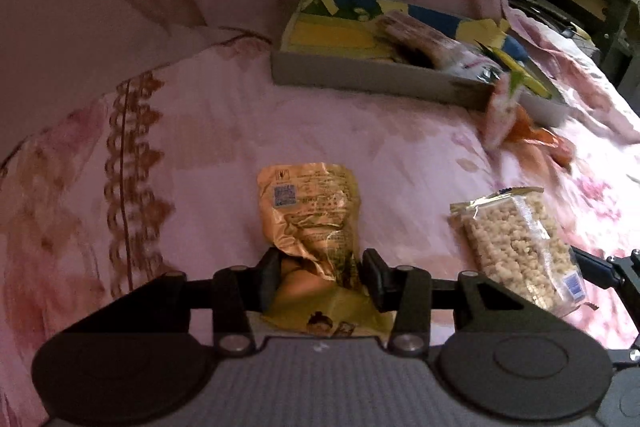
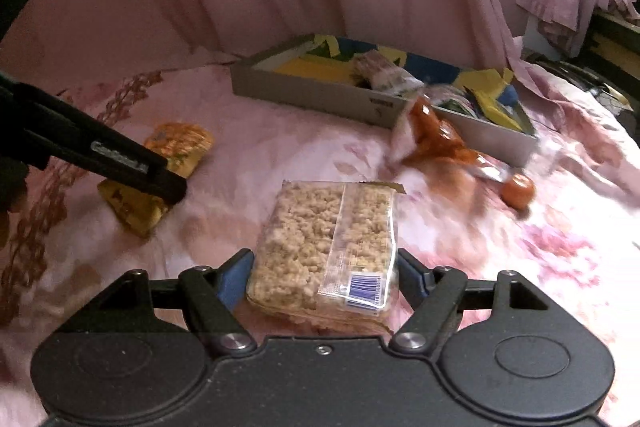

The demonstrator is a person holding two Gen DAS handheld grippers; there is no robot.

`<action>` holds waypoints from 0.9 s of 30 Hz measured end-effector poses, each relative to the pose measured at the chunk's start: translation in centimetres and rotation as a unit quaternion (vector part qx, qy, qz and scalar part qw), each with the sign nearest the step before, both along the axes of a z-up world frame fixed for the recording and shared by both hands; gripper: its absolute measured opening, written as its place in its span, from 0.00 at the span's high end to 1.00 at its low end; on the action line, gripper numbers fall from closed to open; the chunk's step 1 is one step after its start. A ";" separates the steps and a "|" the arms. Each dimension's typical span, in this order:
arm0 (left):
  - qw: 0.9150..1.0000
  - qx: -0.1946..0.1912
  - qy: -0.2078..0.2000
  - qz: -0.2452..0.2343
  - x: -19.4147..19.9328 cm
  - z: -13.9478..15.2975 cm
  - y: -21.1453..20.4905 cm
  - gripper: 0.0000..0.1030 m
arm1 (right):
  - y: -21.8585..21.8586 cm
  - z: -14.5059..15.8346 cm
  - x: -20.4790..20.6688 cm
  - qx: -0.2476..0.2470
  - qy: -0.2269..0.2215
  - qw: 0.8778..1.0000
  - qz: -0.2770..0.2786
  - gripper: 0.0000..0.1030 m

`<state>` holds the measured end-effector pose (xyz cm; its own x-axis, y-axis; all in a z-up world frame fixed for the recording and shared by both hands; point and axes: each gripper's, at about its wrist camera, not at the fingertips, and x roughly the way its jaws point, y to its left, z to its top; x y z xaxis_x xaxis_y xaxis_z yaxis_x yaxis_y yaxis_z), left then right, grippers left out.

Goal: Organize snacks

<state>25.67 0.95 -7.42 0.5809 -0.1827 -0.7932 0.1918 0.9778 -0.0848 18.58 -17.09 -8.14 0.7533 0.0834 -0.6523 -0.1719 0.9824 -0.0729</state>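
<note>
Left wrist view: my left gripper (image 1: 320,277) pinches the golden foil packet (image 1: 310,215). My right gripper (image 2: 326,279) brackets the puffed-grain bar pack (image 2: 326,247), contact unclear. Both lie on the bedspread (image 1: 400,143); squeeze gently, then carry to the tray (image 2: 320,93).

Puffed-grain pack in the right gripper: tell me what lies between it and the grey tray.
The puffed-grain pack sits between the right gripper pads. Straight ahead, only bare pink bedsheet lies before the grey tray. The orange snack packet leans against the tray's front wall further right, blocking that end only.
</note>
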 end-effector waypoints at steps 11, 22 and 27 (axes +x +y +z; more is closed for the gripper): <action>1.000 -0.028 -0.001 -0.001 -5.5 1.3 -2.7 0.54 | -2.8 1.9 -5.9 -0.024 -0.014 1.000 -0.005 0.26; 0.998 -0.057 -0.013 0.036 -7.4 2.0 -3.3 0.54 | -4.6 4.0 -7.9 0.006 -0.052 0.998 -0.026 0.28; 0.997 -0.052 -0.014 0.051 -7.5 2.0 -3.0 0.54 | -4.7 3.9 -7.7 0.006 -0.049 0.998 -0.026 0.28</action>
<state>18.15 -2.04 -5.42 0.6216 -0.2027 -0.7566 0.0958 0.9784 -0.1833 10.83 -21.78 -4.22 0.8174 0.0498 -0.5739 -0.1126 0.9909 -0.0743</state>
